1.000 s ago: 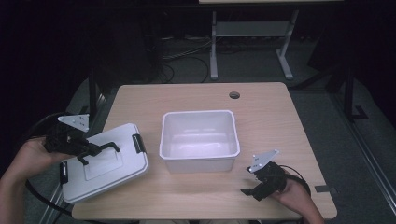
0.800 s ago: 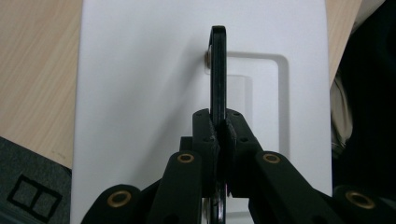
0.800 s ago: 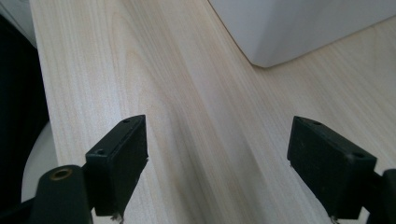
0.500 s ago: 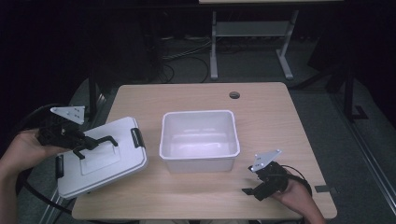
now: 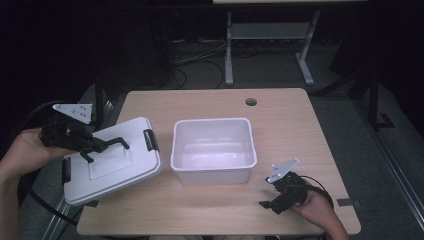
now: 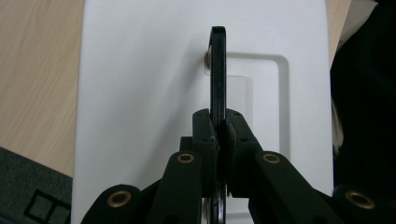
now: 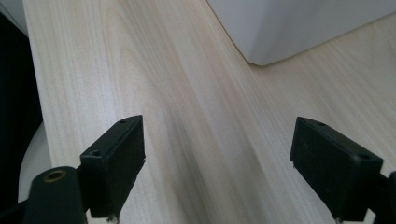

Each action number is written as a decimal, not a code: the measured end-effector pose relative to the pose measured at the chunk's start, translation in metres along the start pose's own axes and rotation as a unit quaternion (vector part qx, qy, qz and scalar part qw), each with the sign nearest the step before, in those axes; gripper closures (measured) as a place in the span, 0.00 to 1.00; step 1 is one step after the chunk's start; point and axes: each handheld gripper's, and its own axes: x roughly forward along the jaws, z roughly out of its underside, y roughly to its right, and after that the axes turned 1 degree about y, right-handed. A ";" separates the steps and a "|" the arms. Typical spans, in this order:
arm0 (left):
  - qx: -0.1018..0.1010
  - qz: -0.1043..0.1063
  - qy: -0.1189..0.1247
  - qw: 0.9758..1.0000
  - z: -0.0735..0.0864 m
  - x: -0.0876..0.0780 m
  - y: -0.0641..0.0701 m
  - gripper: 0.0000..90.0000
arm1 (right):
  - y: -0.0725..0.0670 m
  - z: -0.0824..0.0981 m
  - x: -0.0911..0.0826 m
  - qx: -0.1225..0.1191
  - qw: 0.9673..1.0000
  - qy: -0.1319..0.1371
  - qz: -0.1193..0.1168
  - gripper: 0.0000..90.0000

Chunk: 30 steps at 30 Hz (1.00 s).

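Left gripper (image 6: 218,135) clamped on the black handle (image 6: 218,70) of the white lid (image 5: 112,162), hiding the handle's near end; lid tilted, at the table's (image 5: 300,125) left edge. White bin (image 5: 213,150) alongside, empty. Right gripper (image 7: 217,163) gaping, over bare wood, hand low.

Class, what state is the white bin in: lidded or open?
Open. The white bin shows its bare inside, while the lid hangs tilted beside it from the left gripper.

Looking down and forward from above the near edge onto the table (image 5: 210,102); riding close behind each pair of jaws; all sharing its wood.
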 end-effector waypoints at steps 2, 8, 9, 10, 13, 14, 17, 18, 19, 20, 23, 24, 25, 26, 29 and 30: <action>0.002 0.003 -0.002 1.000 -0.004 0.000 -0.001 0.94 | 0.001 0.000 0.000 0.002 1.000 0.001 0.000 0.19; 0.013 0.009 -0.002 1.000 -0.019 0.000 -0.003 0.94 | 0.002 0.000 0.001 -0.001 1.000 -0.002 -0.003 0.19; 0.014 0.010 -0.003 1.000 -0.022 0.000 -0.003 0.94 | 0.002 0.000 0.000 -0.001 1.000 -0.003 -0.003 0.19; 0.016 0.009 -0.004 1.000 -0.025 0.000 -0.003 0.94 | 0.002 0.000 0.000 -0.001 1.000 -0.002 -0.003 0.19; 0.022 0.012 -0.003 1.000 -0.033 0.000 -0.003 0.94 | 0.001 0.001 -0.001 0.000 1.000 0.000 -0.002 0.19; 0.023 0.013 -0.003 1.000 -0.036 0.000 -0.003 0.94 | 0.001 0.001 -0.002 0.000 1.000 0.000 0.000 0.19; 0.029 0.015 -0.001 0.999 -0.043 -0.001 -0.002 0.94 | 0.001 0.000 -0.003 0.000 1.000 0.003 -0.001 0.19; 0.032 0.015 0.000 0.999 -0.046 -0.001 -0.002 0.94 | 0.001 0.000 -0.003 0.000 1.000 0.003 -0.001 0.19; 0.034 0.015 0.000 0.999 -0.049 -0.002 -0.002 0.94 | 0.001 0.001 -0.003 -0.004 1.000 0.001 0.000 0.19; 0.035 0.015 0.001 0.999 -0.051 -0.002 -0.002 0.94 | 0.001 0.001 -0.003 -0.004 1.000 -0.001 0.001 0.19; 0.039 0.017 0.002 0.999 -0.058 -0.003 -0.002 0.94 | 0.001 0.001 -0.002 -0.007 1.000 -0.001 0.001 0.19; 0.042 0.018 0.001 0.999 -0.061 -0.002 -0.001 0.94 | 0.000 0.000 -0.002 0.000 1.000 -0.001 -0.001 0.19; 0.045 0.019 0.002 0.999 -0.063 -0.002 -0.002 0.94 | 0.000 0.000 -0.002 -0.003 1.000 -0.001 -0.001 0.19; 0.047 0.020 0.002 0.999 -0.067 -0.001 -0.001 0.94 | 0.000 0.000 -0.002 -0.003 1.000 -0.001 -0.001 0.19; 0.054 0.024 -0.001 0.998 -0.074 0.002 -0.001 0.94 | 0.000 0.000 -0.002 -0.001 1.000 0.000 -0.002 0.19; 0.056 0.024 -0.001 0.998 -0.076 0.003 -0.001 0.94 | 0.000 -0.001 -0.002 0.000 1.000 -0.001 -0.001 0.19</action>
